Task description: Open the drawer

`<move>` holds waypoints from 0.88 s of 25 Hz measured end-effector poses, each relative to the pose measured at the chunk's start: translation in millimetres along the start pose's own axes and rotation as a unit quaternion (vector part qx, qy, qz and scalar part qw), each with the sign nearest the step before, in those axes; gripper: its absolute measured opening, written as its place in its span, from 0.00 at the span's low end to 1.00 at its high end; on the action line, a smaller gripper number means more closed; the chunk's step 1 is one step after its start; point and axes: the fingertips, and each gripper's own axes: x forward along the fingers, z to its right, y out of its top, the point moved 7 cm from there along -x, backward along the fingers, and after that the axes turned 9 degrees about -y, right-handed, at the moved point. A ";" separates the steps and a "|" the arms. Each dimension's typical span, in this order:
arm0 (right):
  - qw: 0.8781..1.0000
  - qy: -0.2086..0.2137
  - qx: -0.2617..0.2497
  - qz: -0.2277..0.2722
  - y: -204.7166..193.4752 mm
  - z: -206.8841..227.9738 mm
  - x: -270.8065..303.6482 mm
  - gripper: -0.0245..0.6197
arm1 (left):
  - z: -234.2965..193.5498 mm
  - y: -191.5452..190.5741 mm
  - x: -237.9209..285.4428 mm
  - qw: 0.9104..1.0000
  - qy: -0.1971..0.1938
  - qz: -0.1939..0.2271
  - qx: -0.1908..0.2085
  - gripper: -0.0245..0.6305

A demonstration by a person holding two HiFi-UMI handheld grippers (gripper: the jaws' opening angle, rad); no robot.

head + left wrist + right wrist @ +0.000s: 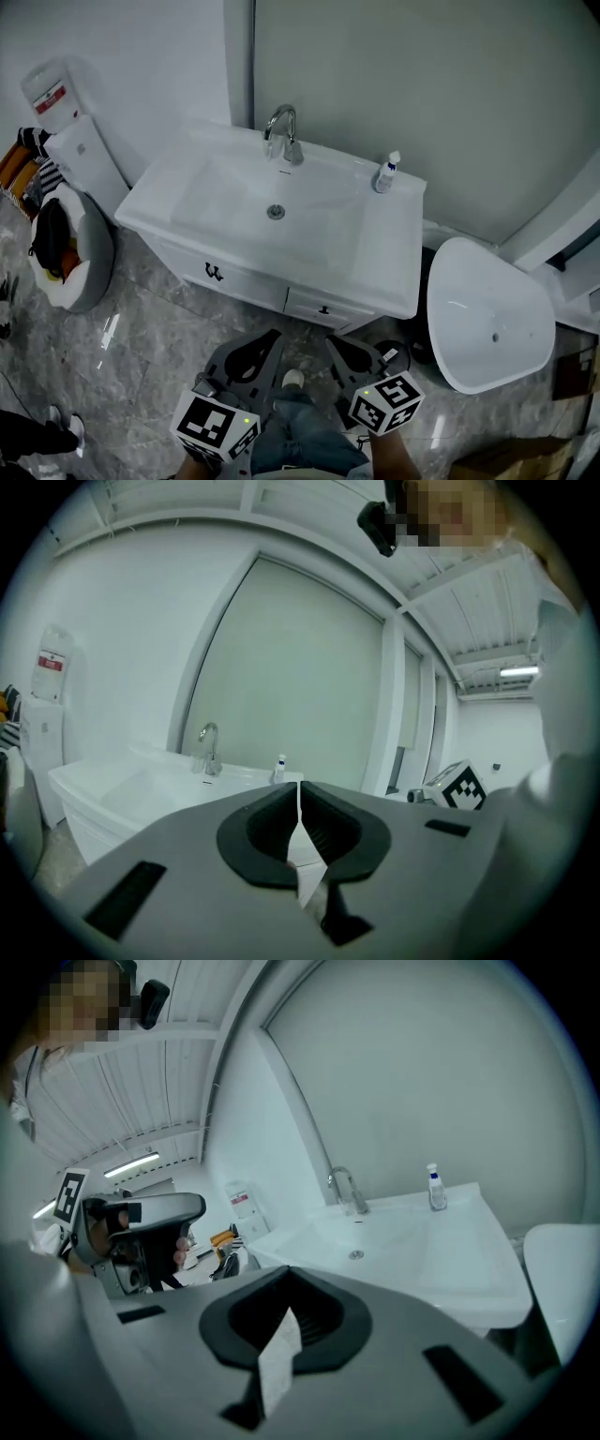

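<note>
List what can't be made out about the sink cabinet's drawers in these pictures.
- Head view: only a top strip of the cabinet front shows beneath the basin; the lower part is hidden.
- Both gripper views: the bodies of the left gripper and right gripper hide most of the cabinet front.
- Label on the bottle, every view: too small to read.

Head view looks steeply down on the sink (234,192) from above. Both gripper views, low and near-level, share that sink.
</note>
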 end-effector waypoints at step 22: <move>0.982 -0.162 0.096 0.015 -1.1 15.6 52.3 0.05 | -79.0 6.2 81.8 0.982 -0.170 -0.075 0.005 0.07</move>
